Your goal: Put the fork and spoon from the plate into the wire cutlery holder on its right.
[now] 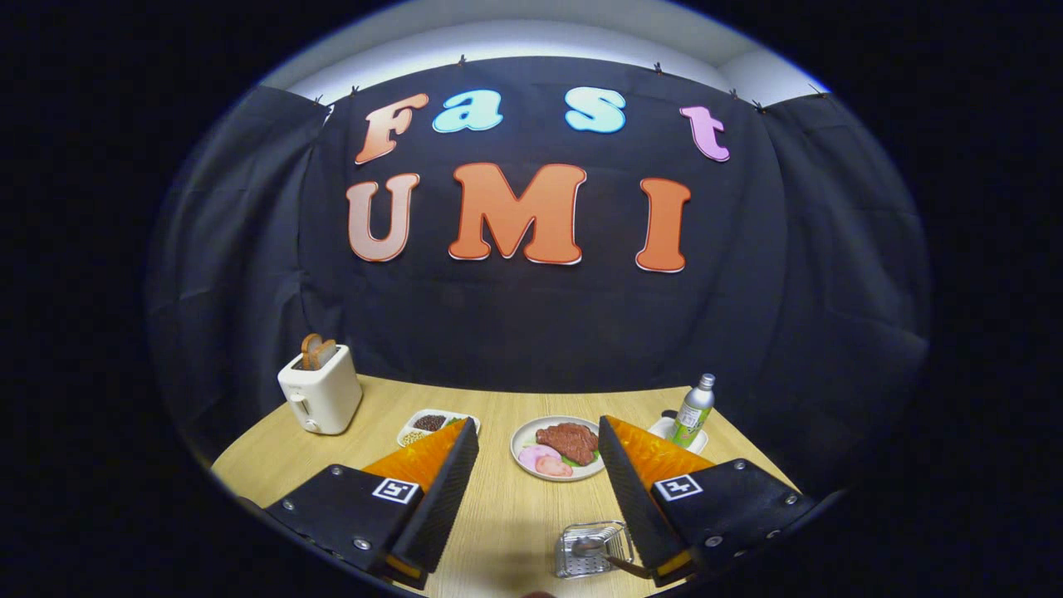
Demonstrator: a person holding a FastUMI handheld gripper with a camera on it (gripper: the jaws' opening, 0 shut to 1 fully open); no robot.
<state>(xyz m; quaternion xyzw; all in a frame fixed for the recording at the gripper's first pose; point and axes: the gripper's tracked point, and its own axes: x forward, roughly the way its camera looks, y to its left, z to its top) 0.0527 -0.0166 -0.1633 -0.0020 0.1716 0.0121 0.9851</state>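
My gripper (pixel 538 425) is open wide and holds nothing, raised above a light wooden table (pixel 498 515). Just ahead, between the fingertips, lies a white plate (pixel 521 455) with a piece of brown meat and pink ham slices. Below the right finger (pixel 633 477) and close to me sits the small wire cutlery holder (pixel 581 558). A spoon (pixel 588 545) lies in it, bowl inside, its dark handle pointing out to the right under the finger. I cannot make out a fork.
A white toaster (pixel 320 392) with toast stands at the back left. A small divided dish (pixel 428 423) of beans sits beyond the left finger. A green-labelled bottle (pixel 693 411) stands on a white saucer at the back right.
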